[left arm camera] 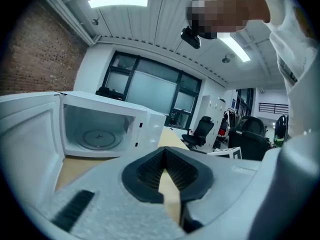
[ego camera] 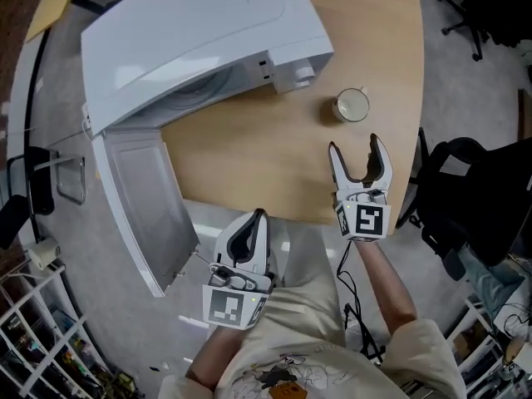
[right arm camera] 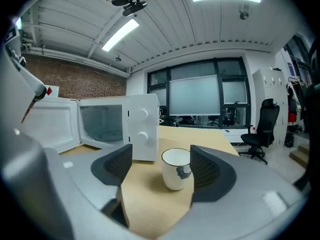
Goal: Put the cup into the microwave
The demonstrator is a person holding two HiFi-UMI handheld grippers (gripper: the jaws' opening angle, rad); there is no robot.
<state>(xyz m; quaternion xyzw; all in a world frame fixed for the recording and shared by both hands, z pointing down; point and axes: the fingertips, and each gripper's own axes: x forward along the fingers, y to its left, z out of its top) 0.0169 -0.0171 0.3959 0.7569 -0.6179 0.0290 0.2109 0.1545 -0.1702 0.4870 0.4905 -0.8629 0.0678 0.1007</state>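
A white cup [ego camera: 352, 105] with a dark rim and a grey print stands upright on the round wooden table [ego camera: 249, 148], just right of the white microwave [ego camera: 199, 44]. The microwave door [ego camera: 145, 202] is swung open, and in the left gripper view the empty cavity with its glass turntable [left arm camera: 97, 138] shows. My right gripper [ego camera: 355, 145] is open over the table's near edge and points at the cup. In the right gripper view the cup [right arm camera: 177, 169] stands a little beyond the open jaws [right arm camera: 161, 155], untouched. My left gripper [ego camera: 258, 216] is shut and empty at the table's near edge, its pads [left arm camera: 150, 166] meeting at the tips.
The open door juts out past the table's left edge. A black office chair [ego camera: 474, 202] stands close by at the right, with another chair [ego camera: 478, 7] at the far right. A wire rack [ego camera: 41, 339] is on the floor at the lower left.
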